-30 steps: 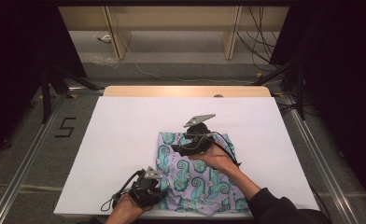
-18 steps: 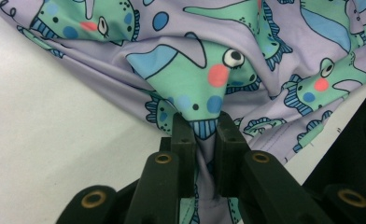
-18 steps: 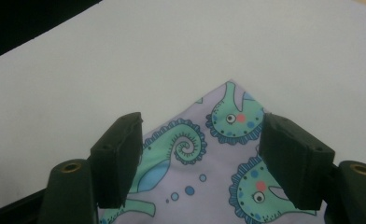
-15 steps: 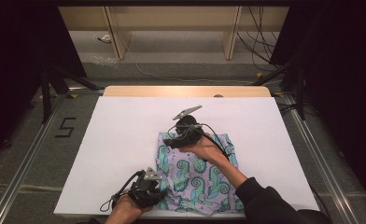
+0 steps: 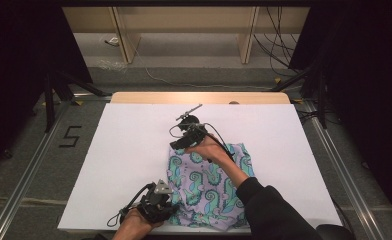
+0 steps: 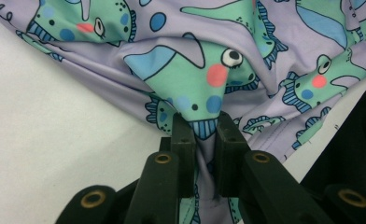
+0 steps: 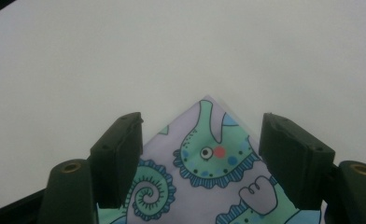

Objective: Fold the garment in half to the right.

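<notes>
A lilac cloth (image 5: 209,185) printed with green sea creatures lies rumpled on the white table (image 5: 129,150), near its front edge. My left gripper (image 5: 171,207) sits at the cloth's near left edge. In the left gripper view it (image 6: 204,133) is shut on a bunched fold of the cloth (image 6: 195,70). My right gripper (image 5: 178,145) hovers over the far left corner of the cloth. The right gripper view has its jaws open (image 7: 204,130), one on either side of the pointed corner (image 7: 209,154), with neither pad touching the fabric.
The white table top stretches wide to the left, right and far side of the cloth. A wooden strip (image 5: 199,97) borders its far edge. Metal rails (image 5: 334,160) run along both sides, and a floor mark "5" (image 5: 70,136) lies at left.
My right gripper has moved left and slightly away across the cloth, from its middle to its far left corner. The left gripper has kept still with its hold on the cloth.
</notes>
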### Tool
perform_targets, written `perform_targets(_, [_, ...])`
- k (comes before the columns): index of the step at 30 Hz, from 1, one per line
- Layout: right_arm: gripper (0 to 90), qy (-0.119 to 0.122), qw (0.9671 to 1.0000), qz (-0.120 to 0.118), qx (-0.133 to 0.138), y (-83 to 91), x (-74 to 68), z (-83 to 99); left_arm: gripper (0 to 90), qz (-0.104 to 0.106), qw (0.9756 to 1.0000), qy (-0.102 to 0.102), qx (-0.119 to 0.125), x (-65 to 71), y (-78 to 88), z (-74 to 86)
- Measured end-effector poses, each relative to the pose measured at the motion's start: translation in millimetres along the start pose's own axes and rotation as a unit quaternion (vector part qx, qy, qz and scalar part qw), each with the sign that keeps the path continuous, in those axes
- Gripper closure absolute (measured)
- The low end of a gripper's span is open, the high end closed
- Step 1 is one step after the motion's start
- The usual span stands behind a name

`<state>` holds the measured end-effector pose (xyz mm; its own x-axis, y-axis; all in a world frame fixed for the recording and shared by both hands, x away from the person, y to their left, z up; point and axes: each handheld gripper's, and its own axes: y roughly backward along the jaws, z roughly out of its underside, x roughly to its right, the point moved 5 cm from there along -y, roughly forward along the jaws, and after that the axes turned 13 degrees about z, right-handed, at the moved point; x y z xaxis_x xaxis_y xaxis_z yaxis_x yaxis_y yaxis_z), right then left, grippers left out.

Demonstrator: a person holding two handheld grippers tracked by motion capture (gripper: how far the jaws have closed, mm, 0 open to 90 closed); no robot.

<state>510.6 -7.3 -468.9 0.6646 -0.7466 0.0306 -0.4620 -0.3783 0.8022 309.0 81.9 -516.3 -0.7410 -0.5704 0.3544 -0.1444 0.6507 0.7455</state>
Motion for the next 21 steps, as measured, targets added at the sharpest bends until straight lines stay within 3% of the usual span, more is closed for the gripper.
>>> perform_targets(21, [34.0, 0.023, 0.9979, 0.016, -0.058, -46.5, -2.2, -8.2, 80.1, -0.002, 0.9999, -0.011, -0.003, 0.3, 0.6, 0.2])
